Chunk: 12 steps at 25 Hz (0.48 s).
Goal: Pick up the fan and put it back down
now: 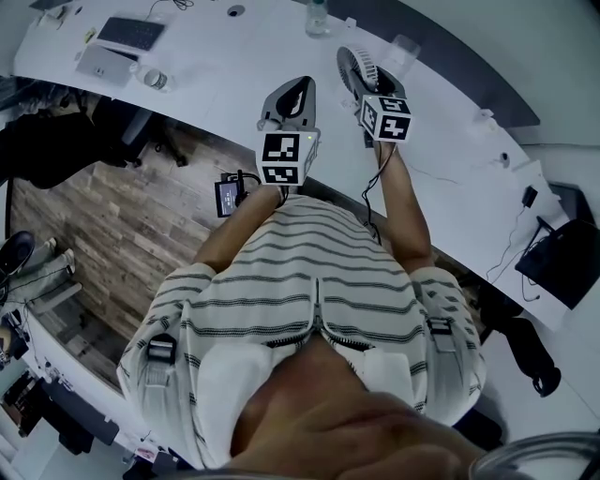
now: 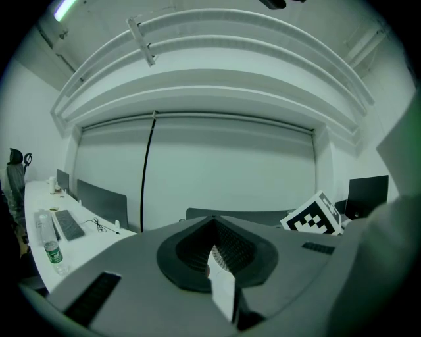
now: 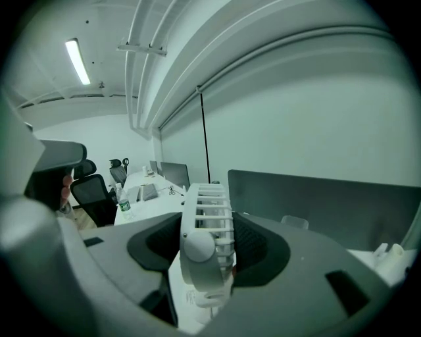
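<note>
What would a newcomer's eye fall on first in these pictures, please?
The small white fan stands out, clamped between the right gripper's jaws over the long white desk. Beside it, the left gripper is held up with its jaws together. The person's striped shirt fills the lower head view.

White fan [image 3: 204, 220], white table [image 1: 234, 70], dark-striped cream shirt [image 1: 309, 281], brown wood floor [image 1: 117, 230]

Right gripper [image 1: 364, 86]: jaws closed round fan [image 1: 357, 66], no room between. Cup [image 1: 403, 47] stands near beyond it, bottle [image 1: 317, 17] beyond to its left. Left gripper [image 1: 302, 89] close alongside, a gap between the two. Desk [image 1: 225, 70] left of both open, keyboard [image 1: 131, 33] well off
</note>
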### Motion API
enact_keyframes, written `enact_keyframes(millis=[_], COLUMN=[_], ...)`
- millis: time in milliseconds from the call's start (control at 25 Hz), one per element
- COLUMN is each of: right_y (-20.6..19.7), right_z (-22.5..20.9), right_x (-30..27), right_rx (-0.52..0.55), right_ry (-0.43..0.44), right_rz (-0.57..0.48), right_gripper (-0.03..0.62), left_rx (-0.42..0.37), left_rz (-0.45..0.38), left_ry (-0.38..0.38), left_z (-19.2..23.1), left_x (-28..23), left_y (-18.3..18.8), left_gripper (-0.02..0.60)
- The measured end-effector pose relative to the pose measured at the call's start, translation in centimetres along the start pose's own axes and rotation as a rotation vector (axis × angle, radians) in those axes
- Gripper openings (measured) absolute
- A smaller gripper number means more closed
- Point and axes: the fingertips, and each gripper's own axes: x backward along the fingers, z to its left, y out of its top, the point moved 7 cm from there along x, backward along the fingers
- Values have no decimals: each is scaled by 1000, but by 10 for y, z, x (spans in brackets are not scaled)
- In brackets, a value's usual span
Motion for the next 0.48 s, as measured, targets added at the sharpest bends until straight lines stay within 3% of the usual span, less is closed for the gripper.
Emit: enact_keyframes(millis=[480], right_y=[-30], right_z=[-17], right_x=[-36], right_rx=[11], right_ry=[99], right_rz=[110], right_gripper=[225], left_rx=[34], left_rz=[14], left_ry=[6], left_z=[11], left_x=[-5], left_y=[-4], left_gripper=[6])
